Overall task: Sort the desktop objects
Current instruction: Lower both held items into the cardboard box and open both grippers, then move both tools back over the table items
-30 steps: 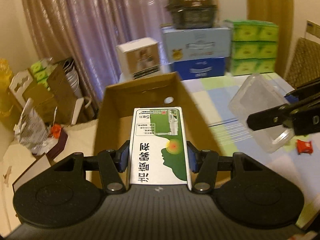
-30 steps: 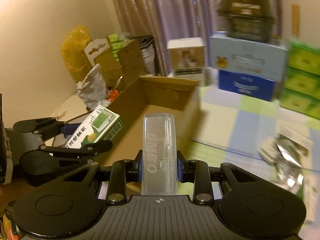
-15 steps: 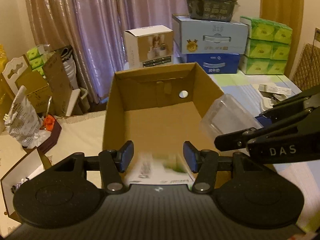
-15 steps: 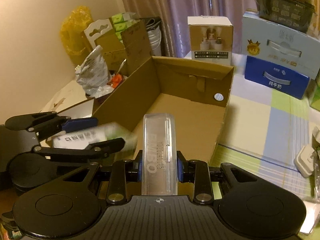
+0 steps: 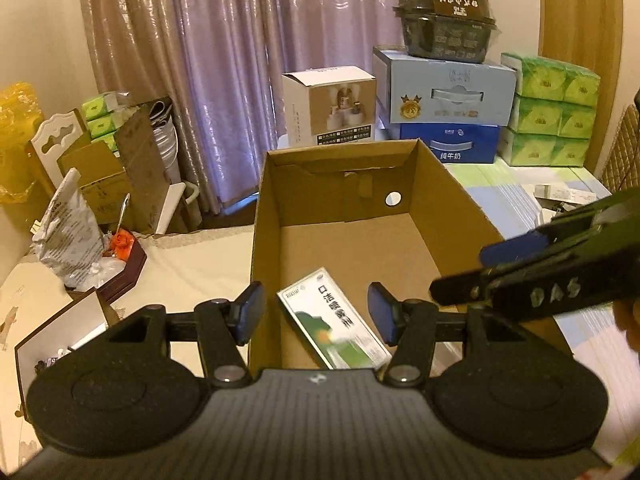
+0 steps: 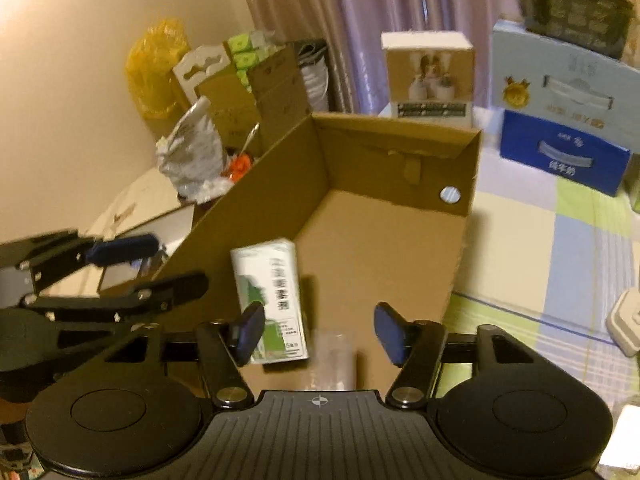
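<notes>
Both claws, left (image 5: 316, 312) and right (image 6: 320, 334), gape empty over one cardboard box (image 5: 452, 196) holding one green-and-white carton (image 5: 334, 320)

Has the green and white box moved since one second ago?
Yes. The green and white box left the open left tongs and dropped down; it now lies on the floor of the cardboard box.

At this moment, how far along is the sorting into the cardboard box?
Done: the green-and-white carton lies on the floor of the cardboard box, and a blurred clear case shows just below the right gripper. In hand: nothing; the left gripper and the right one are both open. Left: small packages on the checked cloth beside the box.
</notes>
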Motion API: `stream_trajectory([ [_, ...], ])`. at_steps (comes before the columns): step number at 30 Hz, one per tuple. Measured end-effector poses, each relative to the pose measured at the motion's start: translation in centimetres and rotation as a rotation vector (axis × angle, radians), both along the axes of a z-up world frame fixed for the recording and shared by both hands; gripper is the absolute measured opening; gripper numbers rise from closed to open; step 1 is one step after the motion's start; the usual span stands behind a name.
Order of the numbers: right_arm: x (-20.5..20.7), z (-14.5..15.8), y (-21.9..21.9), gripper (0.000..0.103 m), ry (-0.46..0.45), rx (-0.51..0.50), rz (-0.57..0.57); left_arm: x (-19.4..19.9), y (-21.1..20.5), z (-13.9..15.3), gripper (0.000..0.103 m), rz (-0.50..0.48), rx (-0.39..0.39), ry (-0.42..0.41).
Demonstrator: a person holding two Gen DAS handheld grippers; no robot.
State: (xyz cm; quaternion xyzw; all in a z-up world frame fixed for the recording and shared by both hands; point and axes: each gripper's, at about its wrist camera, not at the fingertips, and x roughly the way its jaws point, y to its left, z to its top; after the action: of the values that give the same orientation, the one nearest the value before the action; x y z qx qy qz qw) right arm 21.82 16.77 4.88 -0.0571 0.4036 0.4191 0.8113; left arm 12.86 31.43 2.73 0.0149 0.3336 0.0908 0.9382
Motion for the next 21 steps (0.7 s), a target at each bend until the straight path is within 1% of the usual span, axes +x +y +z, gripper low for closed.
stream_trajectory([
  [2,-0.2,0.7,-0.9,0.059,-0.012,0.014,-0.015,-0.6,-0.3,0.2,0.054,0.005,0.001,-0.003],
  [3,-0.3,1.1,-1.5,0.061,-0.018,0.022,-0.025,-0.9,-0.5,0.3,0.055,0.008,0.002,-0.005],
  [4,-0.5,1.5,-2.2,0.063,-0.023,0.031,-0.032,-1.3,-0.7,0.5,0.059,0.011,0.000,-0.010],
  [5,-0.7,1.9,-2.9,0.070,-0.030,0.041,-0.039,-1.7,-1.1,0.7,0.063,0.013,-0.002,-0.017],
  [6,-1.0,2.3,-3.8,0.080,-0.041,0.050,-0.047,-2.0,-1.4,0.9,0.065,0.014,-0.005,-0.025],
  [9,-2.0,3.5,-6.7,0.094,-0.074,0.072,-0.090,-3.1,-2.8,1.7,0.074,0.011,-0.013,-0.046],
  [10,-2.3,3.7,-7.8,0.096,-0.082,0.076,-0.108,-3.4,-3.3,1.9,0.079,0.008,-0.016,-0.053],
  [12,-2.9,4.0,-10.1,0.101,-0.091,0.084,-0.145,-4.0,-4.6,2.5,0.082,-0.006,-0.022,-0.077],
  [14,-3.5,4.1,-12.3,0.101,-0.096,0.085,-0.175,-4.6,-6.0,3.1,0.089,-0.024,-0.030,-0.095],
  [15,-3.7,4.1,-13.3,0.101,-0.099,0.080,-0.188,-4.8,-6.7,3.3,0.091,-0.031,-0.034,-0.102],
  [17,-4.3,4.0,-15.6,0.101,-0.111,0.064,-0.224,-5.2,-8.6,3.6,0.099,-0.051,-0.041,-0.118],
  [18,-4.6,3.9,-16.7,0.101,-0.114,0.056,-0.241,-5.4,-9.6,3.7,0.102,-0.064,-0.042,-0.125],
  [21,-5.5,3.4,-20.5,0.101,-0.114,0.042,-0.304,-5.7,-12.8,3.8,0.102,-0.113,-0.038,-0.136],
])
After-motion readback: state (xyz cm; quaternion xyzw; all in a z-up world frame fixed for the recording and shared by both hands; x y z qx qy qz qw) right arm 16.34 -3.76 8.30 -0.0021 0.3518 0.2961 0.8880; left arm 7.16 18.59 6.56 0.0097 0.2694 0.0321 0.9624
